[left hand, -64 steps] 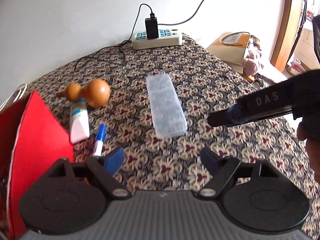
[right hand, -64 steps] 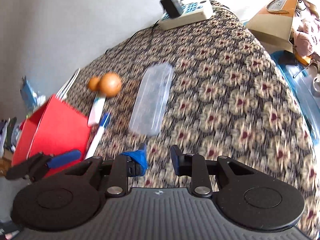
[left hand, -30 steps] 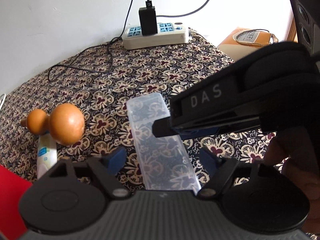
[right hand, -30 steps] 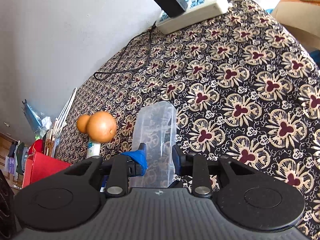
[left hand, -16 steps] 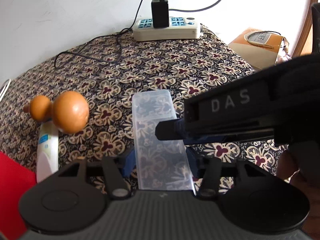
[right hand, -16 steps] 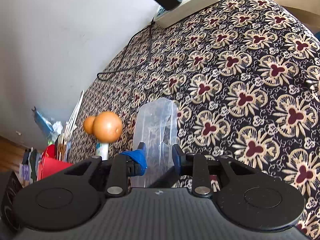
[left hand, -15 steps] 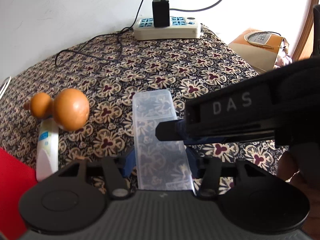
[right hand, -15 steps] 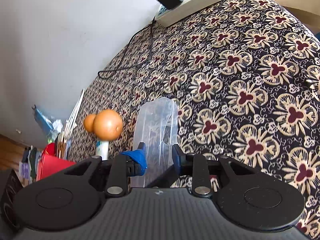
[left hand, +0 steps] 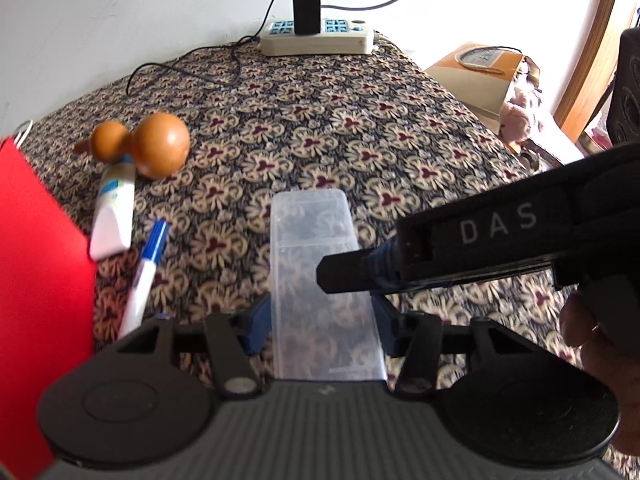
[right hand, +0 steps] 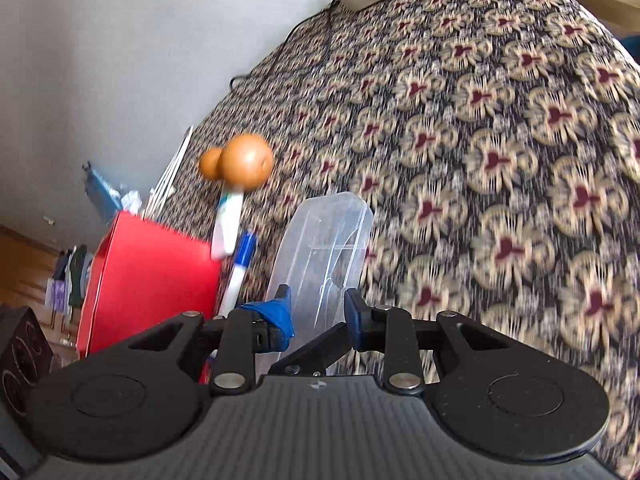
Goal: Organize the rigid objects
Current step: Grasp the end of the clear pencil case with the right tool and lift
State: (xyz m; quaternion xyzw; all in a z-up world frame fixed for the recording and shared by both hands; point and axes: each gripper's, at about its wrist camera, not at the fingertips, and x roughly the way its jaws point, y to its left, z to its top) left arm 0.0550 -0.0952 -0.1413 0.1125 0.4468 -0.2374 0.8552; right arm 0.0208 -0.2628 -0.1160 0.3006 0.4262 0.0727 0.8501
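Both the left gripper and right gripper clasp the clear plastic case; keeping it level and moving both hands together suits carrying it toward the red box.

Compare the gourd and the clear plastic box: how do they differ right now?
The gourd is round, opaque and orange; the clear plastic box is long, flat-sided and see-through. The gourd lies free on the cloth; the box sits clamped between the left gripper pads. Both are rigid.
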